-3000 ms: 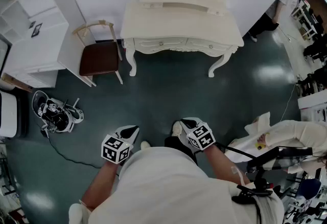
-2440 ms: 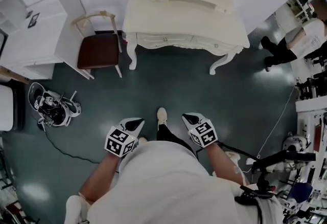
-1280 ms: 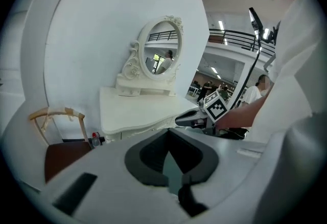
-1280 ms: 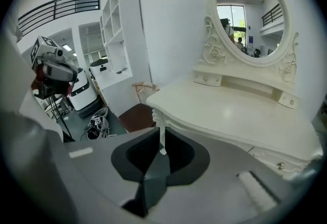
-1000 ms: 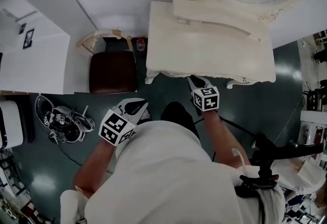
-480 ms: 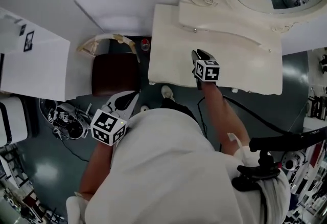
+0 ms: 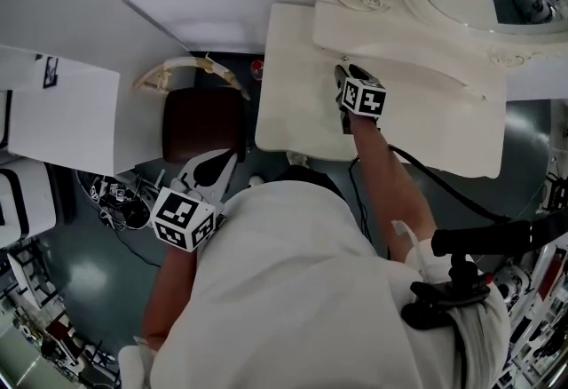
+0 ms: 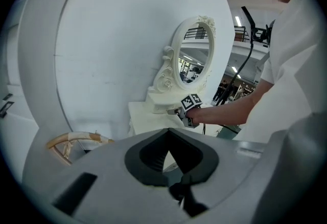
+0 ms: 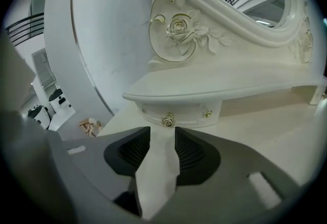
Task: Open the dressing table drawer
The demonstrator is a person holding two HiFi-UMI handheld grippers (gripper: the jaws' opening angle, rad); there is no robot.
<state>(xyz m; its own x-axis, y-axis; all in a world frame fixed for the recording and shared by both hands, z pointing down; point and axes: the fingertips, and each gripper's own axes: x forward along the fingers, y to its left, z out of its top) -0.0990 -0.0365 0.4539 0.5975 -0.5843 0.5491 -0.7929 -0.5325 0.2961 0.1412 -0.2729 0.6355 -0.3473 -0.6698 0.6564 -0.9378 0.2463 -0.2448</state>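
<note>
Right gripper (image 9: 162,131): jaws apart, having just been opening; nothing sits between the pads, I see only bare table top (image 9: 265,131) through the gap
Left gripper (image 8: 166,133): jaws together at the tips and holding nothing; it hangs well back from the table, with the chair (image 7: 202,123) just ahead of it
Drawer (image 9: 176,114): a small one tucked under the mirror shelf (image 9: 214,87), straight ahead of my right jaws and shut as far as I can judge
Gold knob (image 9: 167,120): just beyond the right jaw tips, nearly in line with the gap, not yet between the pads
Second knob (image 9: 207,113): on the same front, off to the right of the jaws; I cannot tell whether it belongs to the same drawer
Risk, closing short: if I squeeze from here, the pads meet on air in front of the knob and I pull nothing
Risk, slipping off: the knob looks small, rounded and metallic, so a shallow bite on its crown could slide off as soon as I draw back
Risk, shelf overhang: the shelf edge sits just above the jaws, so coming in high would scrape the painted moulding
Risk, pull line: my gripper tilts down toward the table top, and pulling along that tilt instead of along the drawer's run could bind it
Risk, no bracing: the left gripper steadies nothing, so a sticky drawer may tug the whole table toward me
</note>
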